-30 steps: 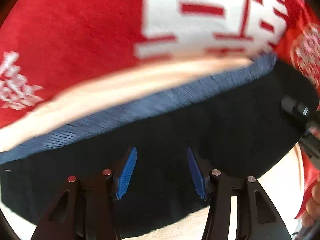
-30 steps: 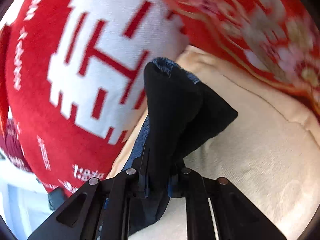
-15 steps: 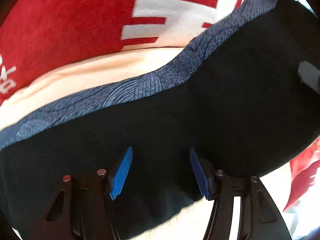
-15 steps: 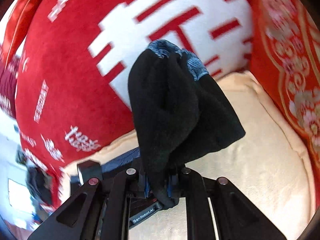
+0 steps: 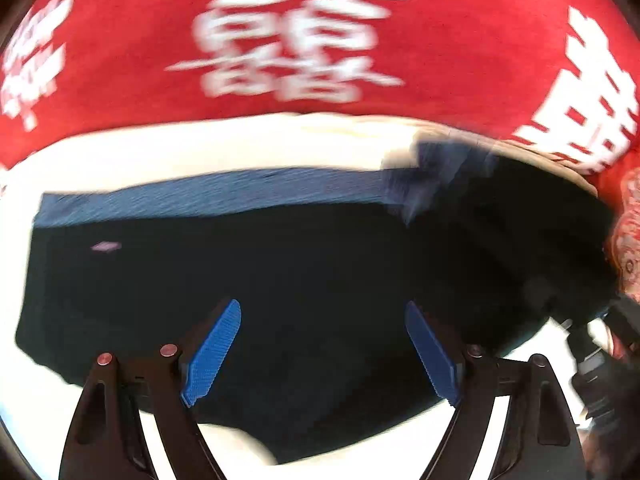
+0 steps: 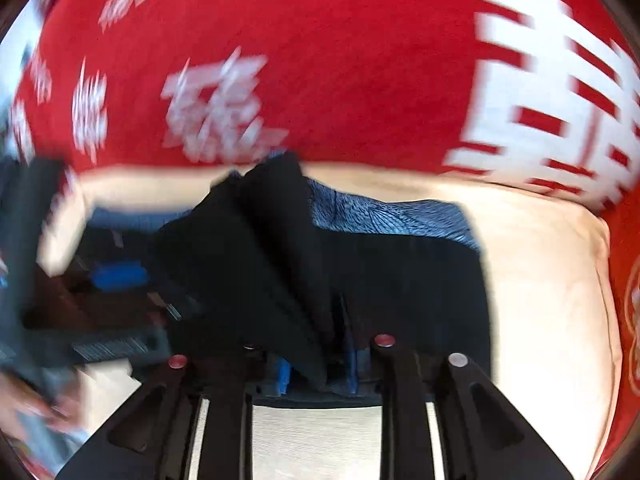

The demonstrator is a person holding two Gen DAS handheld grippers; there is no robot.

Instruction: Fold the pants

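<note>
The black pants with a blue patterned waistband lie spread on a cream cushion. My left gripper is open just above the black cloth, its blue pads wide apart and empty. My right gripper is shut on a bunched fold of the pants and holds it over the flat part, whose waistband shows behind. The right gripper also shows blurred at the right edge of the left wrist view.
A red cushion with white characters stands behind the cream cushion. A red and gold patterned cushion is at the right. The left gripper and a hand show blurred at the left of the right wrist view.
My right gripper has carried the held fold down and left over the rest of the pants. The left gripper has opened wider and drawn back, so the whole waistband now shows.
</note>
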